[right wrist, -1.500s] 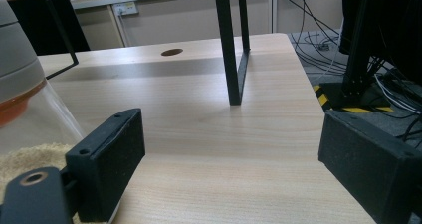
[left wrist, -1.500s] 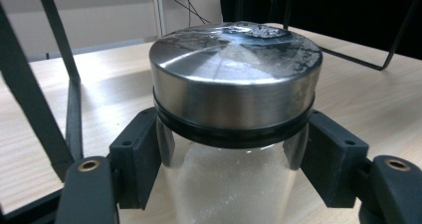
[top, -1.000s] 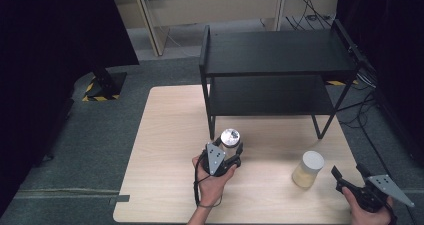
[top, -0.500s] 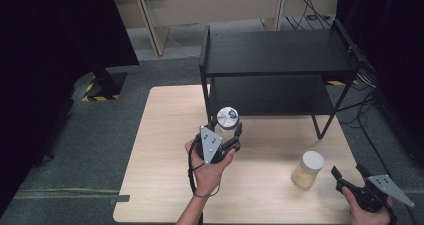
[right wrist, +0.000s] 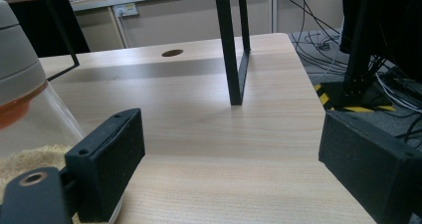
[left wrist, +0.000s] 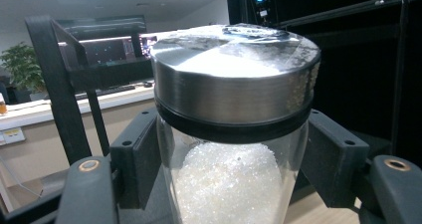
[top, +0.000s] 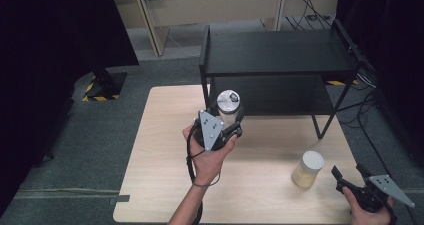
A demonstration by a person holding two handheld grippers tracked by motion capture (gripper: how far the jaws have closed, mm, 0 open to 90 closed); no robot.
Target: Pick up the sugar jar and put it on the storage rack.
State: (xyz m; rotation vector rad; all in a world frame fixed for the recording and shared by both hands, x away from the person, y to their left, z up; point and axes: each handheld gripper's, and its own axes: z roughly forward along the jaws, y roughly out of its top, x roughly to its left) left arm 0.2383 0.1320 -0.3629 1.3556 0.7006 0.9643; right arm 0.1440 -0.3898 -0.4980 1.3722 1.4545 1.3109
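Table (top: 165, 185) spreads under my grippers, with the black shelf rack (top: 280, 55) standing ahead of the left one, its lower shelf roughly level with what I carry, though depth is hard to judge from above.

Left gripper (top: 232, 122) holds the metal-lid jar (top: 228, 105) clamped between its pads, lifted clear of the table and upright. In the left gripper view the jar (left wrist: 234, 134) shows clear walls, a brushed steel lid and white crystals inside. The pads grip the wall just below the lid's black band.

Handling call: glass or hard plastic, so rigid and slick, probably breakable if knocked on the rack post. The granular fill gives moderate weight low down. Taking it high under the lid keeps it from sliding through, but it may swing, so I keep it vertical.

Right gripper (top: 350, 177) rests near the table's edge, jaws standing wide with nothing between them. The white-lid jar (top: 307, 169) of tan powder stands just beside its left jaw; I can't tell if they touch.
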